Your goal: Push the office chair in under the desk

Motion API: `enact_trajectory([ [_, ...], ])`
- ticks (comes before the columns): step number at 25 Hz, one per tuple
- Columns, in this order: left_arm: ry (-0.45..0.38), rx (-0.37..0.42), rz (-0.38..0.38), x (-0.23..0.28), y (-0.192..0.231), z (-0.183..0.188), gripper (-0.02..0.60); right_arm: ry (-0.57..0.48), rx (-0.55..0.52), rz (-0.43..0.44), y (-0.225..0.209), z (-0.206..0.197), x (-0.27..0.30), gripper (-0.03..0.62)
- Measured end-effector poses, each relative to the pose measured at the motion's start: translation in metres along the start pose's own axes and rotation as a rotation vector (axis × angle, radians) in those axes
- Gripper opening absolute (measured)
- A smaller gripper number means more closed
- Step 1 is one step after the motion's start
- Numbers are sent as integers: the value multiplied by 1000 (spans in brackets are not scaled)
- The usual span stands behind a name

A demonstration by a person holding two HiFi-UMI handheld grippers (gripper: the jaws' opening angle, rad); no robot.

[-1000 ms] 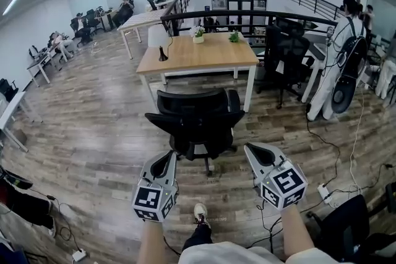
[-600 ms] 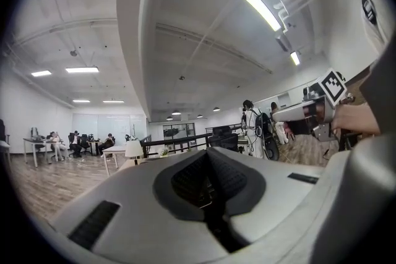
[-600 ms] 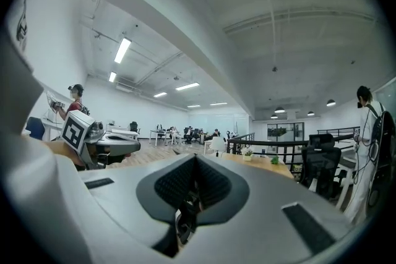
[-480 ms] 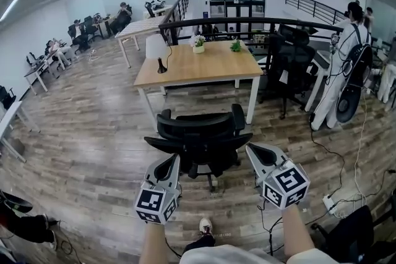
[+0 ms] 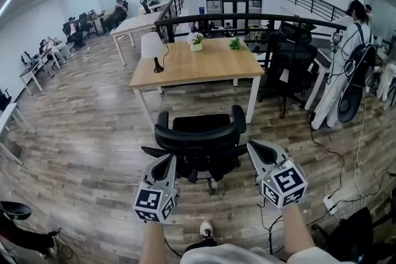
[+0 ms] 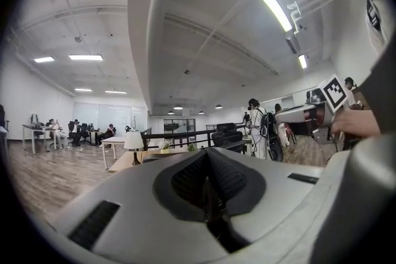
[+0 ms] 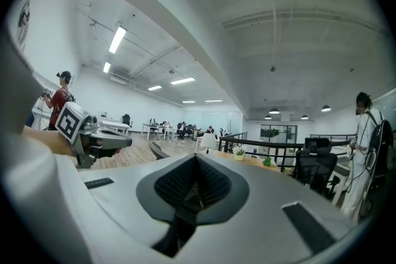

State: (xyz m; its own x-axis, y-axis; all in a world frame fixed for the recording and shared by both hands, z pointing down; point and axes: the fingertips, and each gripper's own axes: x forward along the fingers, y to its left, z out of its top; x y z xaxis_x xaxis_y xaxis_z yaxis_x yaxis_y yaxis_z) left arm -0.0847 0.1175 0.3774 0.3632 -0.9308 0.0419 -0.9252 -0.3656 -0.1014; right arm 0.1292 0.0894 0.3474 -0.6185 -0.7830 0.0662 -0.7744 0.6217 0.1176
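Wood-plank flooring (image 5: pixel 80 133) runs through an open office with white walls and ceiling strip lights; a black railing (image 5: pixel 247 17) crosses the back of the room. Near the middle stands a wooden table (image 5: pixel 204 65) on white legs, carrying a white-shaded lamp (image 5: pixel 151 46) at its left end and two small potted plants (image 5: pixel 197 40) toward the far edge.

The black office chair (image 5: pixel 201 136) stands on the floor just in front of the table's near edge, roughly centred between the two front legs. Its backrest faces the person and its armrests point toward the table. The seat is close to the table edge but not under the top.

The left hand-held gripper (image 5: pixel 170 159) and the right hand-held gripper (image 5: pixel 252 146) are held out low on either side of the backrest, pointing forward. Whether either one touches the chair cannot be told from the head view. Each gripper's own view shows its jaws pressed together with nothing between them.

To the right of the table stands another black chair (image 5: pixel 291 52), and beyond it a person in white clothing (image 5: pixel 346 59). Cables (image 5: pixel 334 151) trail across the floor on that side. More people sit at tables along the far left wall.
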Motion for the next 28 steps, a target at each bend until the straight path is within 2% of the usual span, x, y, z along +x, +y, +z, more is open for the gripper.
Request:
enact_trajectory([
  [4, -2, -44, 11, 12, 22, -6, 18, 29, -5, -20, -6, -9, 21, 17],
  [9, 24, -35, 74, 24, 55, -22, 41, 56, 37, -38, -16, -25, 45, 26],
  [12, 41, -44, 100, 30, 73, -37, 48, 67, 56, -92, -29, -38, 54, 117],
  [18, 97, -47, 115, 44, 99, -64, 144, 107, 44, -112, -35, -63, 72, 190],
  [22, 109, -27, 110, 52, 114, -74, 188, 144, 36, -118, -37, -82, 88, 206],
  [24, 104, -20, 107, 55, 122, -78, 190, 163, 20, -119, -35, -92, 96, 206],
  [28, 104, -13, 75, 63, 130, -89, 236, 170, -3, -123, -34, -105, 108, 227],
])
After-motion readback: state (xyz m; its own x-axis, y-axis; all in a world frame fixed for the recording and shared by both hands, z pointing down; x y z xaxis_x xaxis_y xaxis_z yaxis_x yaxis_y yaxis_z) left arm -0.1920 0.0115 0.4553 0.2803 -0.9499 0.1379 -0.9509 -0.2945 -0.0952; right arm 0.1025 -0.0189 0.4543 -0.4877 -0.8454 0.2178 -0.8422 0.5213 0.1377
